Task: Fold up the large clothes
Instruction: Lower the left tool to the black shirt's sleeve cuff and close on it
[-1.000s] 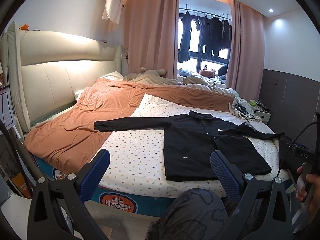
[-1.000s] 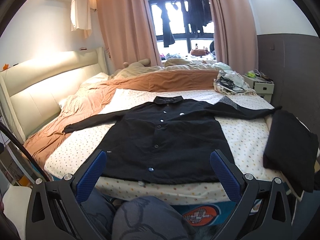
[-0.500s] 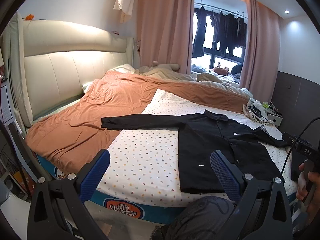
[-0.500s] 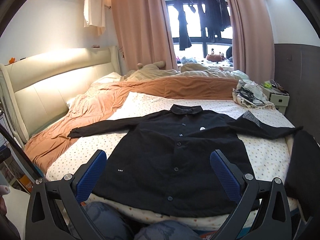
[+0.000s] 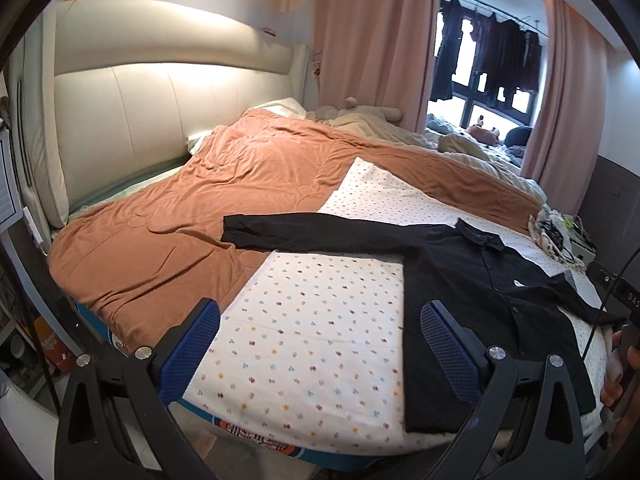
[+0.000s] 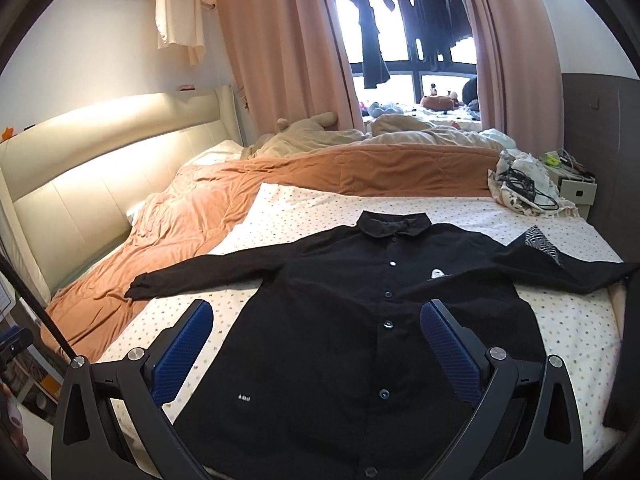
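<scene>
A black long-sleeved button shirt (image 6: 360,320) lies flat, front up, on the dotted white sheet (image 6: 304,208), sleeves spread to both sides. In the left wrist view the shirt (image 5: 480,300) lies to the right, its left sleeve reaching onto the orange blanket (image 5: 192,216). My left gripper (image 5: 320,340) is open and empty, above the sheet left of the shirt's body. My right gripper (image 6: 316,348) is open and empty, over the shirt's lower front.
A cream headboard (image 5: 140,92) runs along the left. A heap of cloth and cables (image 6: 524,188) lies at the bed's far right, by a bedside table (image 6: 576,188). A dark folded item (image 6: 628,344) sits at the right edge. Pink curtains (image 6: 280,48) frame the window.
Both grippers have moved forward toward the bed and closer to the shirt. The left one has swung left, toward the sheet and the left sleeve. Both stay open.
</scene>
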Demonstrator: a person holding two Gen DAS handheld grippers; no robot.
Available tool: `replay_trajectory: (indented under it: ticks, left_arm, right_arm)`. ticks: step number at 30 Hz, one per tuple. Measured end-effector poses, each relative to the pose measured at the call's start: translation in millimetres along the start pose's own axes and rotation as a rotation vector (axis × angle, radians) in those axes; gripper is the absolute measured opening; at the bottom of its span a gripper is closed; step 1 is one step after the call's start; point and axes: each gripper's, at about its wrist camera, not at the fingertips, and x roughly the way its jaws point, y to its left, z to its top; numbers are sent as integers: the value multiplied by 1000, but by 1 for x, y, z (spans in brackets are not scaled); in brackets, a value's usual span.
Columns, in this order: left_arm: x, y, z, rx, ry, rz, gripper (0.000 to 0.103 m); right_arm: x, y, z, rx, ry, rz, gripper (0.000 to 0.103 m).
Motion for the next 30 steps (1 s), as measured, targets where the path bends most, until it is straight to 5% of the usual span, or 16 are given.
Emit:
replay_trajectory:
  ticks: [19,30]
  left_arm:
    - [149,62,63,-125,131,53,102]
    - [255,108,91,-144,238,103,83]
  right_arm:
    - [199,18,77,99,167,54,103]
    - [303,24,106,124,284,6,103]
